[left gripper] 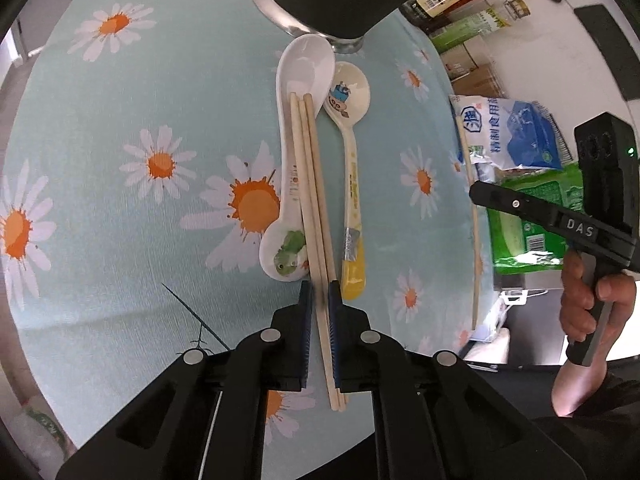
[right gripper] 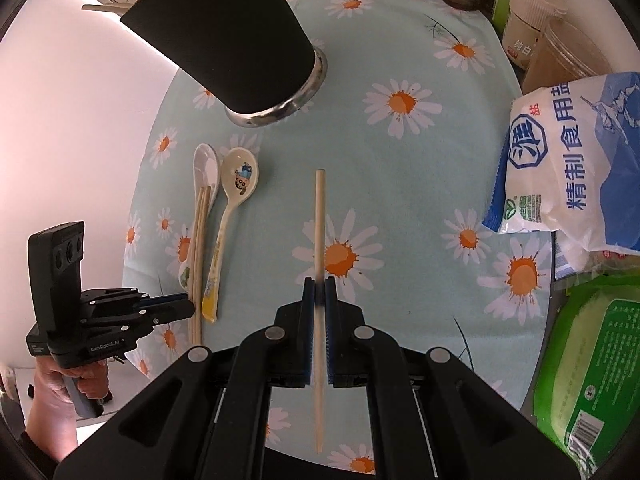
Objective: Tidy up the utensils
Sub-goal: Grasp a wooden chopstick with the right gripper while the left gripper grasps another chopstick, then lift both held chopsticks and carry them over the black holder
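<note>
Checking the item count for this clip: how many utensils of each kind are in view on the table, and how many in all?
Chopsticks: 3. A pair between the fingers of the left claw and a single chopstick in the right claw.
Spoons: 2. A white spoon under the pair and a cartoon spoon beside it.
Holder cup: 1.
Total: 6.

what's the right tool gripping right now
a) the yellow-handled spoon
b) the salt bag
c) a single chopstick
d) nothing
c: in the right wrist view the right tool has its pads closed on a single chopstick, while the yellow-handled spoon lies untouched on the cloth.
</note>
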`<state>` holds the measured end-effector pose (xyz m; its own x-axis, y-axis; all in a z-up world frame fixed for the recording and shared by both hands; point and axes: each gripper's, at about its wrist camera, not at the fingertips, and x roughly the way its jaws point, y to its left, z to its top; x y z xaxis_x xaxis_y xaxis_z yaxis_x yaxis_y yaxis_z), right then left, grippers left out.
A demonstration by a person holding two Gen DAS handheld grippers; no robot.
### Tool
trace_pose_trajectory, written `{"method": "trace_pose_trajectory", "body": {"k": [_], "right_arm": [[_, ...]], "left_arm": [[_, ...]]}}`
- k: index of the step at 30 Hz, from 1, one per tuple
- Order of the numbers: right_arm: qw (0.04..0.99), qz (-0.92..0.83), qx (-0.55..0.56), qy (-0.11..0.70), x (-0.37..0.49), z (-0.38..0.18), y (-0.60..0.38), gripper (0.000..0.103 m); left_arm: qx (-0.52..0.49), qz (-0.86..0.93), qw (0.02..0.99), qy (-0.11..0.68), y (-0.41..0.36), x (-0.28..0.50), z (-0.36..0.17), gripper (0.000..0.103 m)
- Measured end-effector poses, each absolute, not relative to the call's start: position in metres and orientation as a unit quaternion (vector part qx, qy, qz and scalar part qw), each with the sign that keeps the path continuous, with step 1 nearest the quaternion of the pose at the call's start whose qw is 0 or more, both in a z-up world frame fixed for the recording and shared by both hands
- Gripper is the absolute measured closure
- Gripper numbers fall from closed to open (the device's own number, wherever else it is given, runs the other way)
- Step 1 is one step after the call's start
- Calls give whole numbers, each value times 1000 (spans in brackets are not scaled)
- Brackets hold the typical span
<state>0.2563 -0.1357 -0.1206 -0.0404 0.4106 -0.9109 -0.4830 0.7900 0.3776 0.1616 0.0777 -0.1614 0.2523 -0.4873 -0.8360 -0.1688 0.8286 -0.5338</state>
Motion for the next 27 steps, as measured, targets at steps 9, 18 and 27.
{"method": "trace_pose_trajectory", "body": {"k": [9, 18, 27], "right_arm": [[689, 334, -18, 643, 259, -120, -141, 97], [690, 334, -21, 641, 264, -115, -144, 97], [691, 340, -28, 638, 258, -111, -134, 97]], "left_arm": [[-266, -86, 744, 607, 73, 165, -160, 98], [-273, -83, 747, 600, 75, 161, -157, 99], [-284, -94, 756, 582, 79, 160, -144, 99]]}}
